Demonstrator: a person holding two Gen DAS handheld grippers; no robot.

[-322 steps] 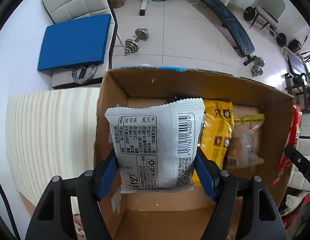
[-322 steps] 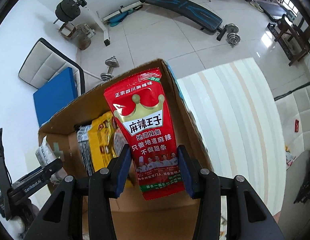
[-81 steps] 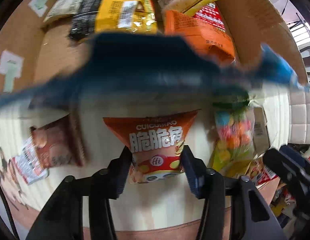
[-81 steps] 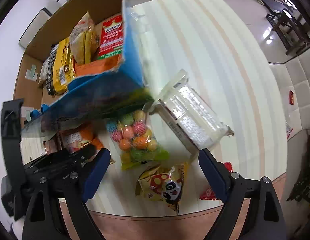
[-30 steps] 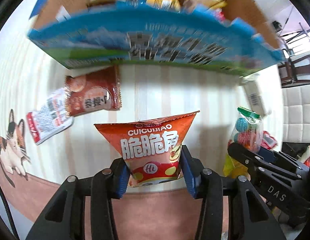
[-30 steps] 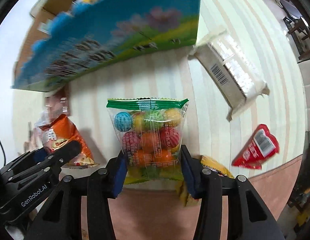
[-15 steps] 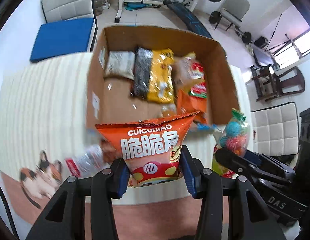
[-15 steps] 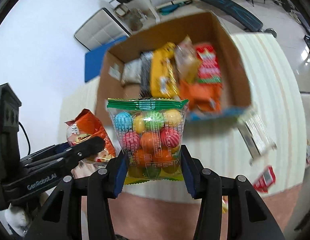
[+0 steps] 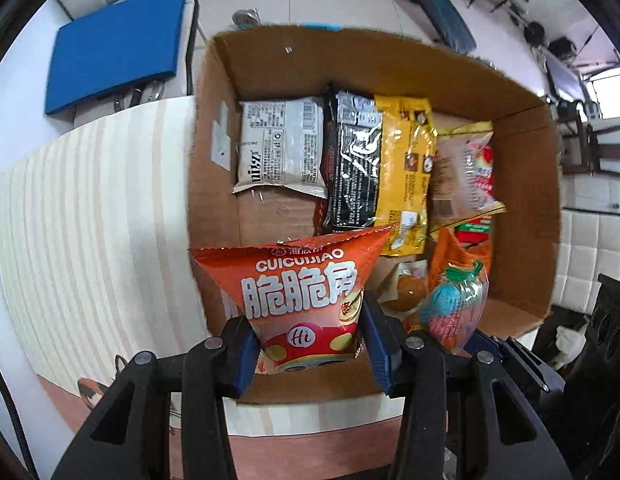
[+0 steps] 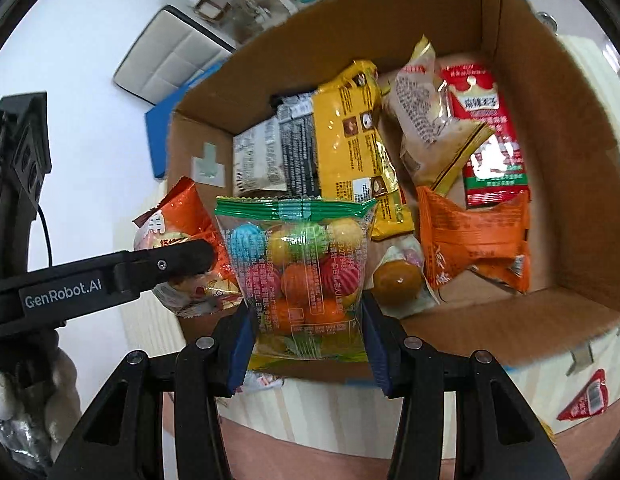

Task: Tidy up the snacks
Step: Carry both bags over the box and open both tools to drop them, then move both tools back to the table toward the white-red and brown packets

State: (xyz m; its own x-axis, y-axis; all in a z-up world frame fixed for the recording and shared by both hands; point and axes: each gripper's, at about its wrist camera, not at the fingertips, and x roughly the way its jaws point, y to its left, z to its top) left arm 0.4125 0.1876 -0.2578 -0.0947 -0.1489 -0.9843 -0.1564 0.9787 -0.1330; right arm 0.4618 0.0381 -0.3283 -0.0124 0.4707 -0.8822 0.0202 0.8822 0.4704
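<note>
Over the brown cardboard box, the left gripper pinches a glossy orange snack bag. The right gripper clamps a clear crinkly bag of ribbed coloured candy balls.

The left gripper points straight down, its blue-padded jaws clamped on the lower part of an orange snack bag. Beside it, the right gripper tilts steeply downward, its pads pressing both sides of a clear bag of coloured balls. The two grippers hang close together, side by side.
</note>
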